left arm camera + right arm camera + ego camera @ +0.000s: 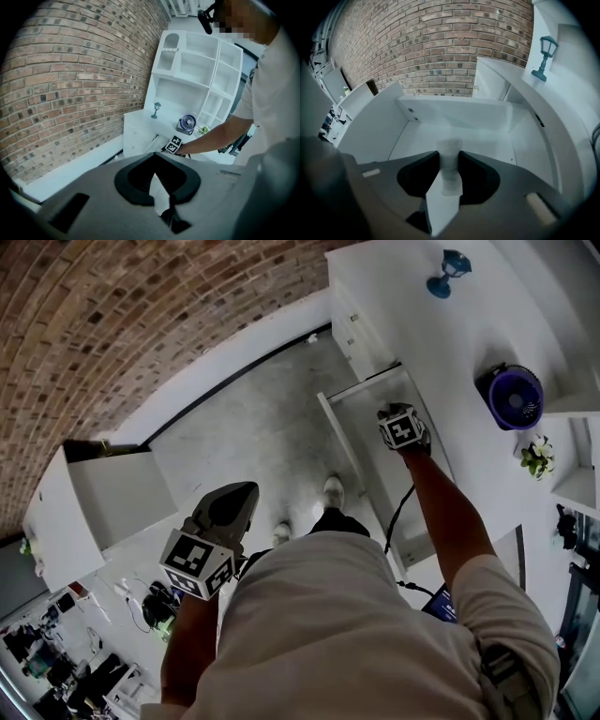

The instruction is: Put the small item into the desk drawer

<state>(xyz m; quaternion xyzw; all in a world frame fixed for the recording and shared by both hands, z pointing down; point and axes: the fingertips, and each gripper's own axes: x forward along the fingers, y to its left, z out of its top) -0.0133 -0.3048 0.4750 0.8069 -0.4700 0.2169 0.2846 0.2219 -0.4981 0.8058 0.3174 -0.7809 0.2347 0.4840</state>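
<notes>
One brick wall (112,315) runs behind everything, beyond the far end of the open drawer (454,112). A grey floor (253,437) spreads out to the drawer's left in the head view. The white surface (441,343) lies on the drawer's other side, and the drawer stands pulled out from under its edge. The drawer's bare white bottom and walls show plainly in the right gripper view.

The right gripper (449,161) hangs over the drawer, pointing steeply down into it. Its jaws are clamped on the small item (450,164), a pale upright piece pressed between both pads above the drawer's bottom. The item is blurred; it looks like a short cylinder, but I cannot tell more.

The left gripper (230,502) is well apart from the drawer, out over the floor. Its jaws stand apart with nothing between them.

On the surface, a purple fan (514,397) sits to the right of the drawer. A blue lamp figure (448,270) stands beyond the drawer's far end. A small green plant (536,457) sits just past the fan, further from the drawer.
</notes>
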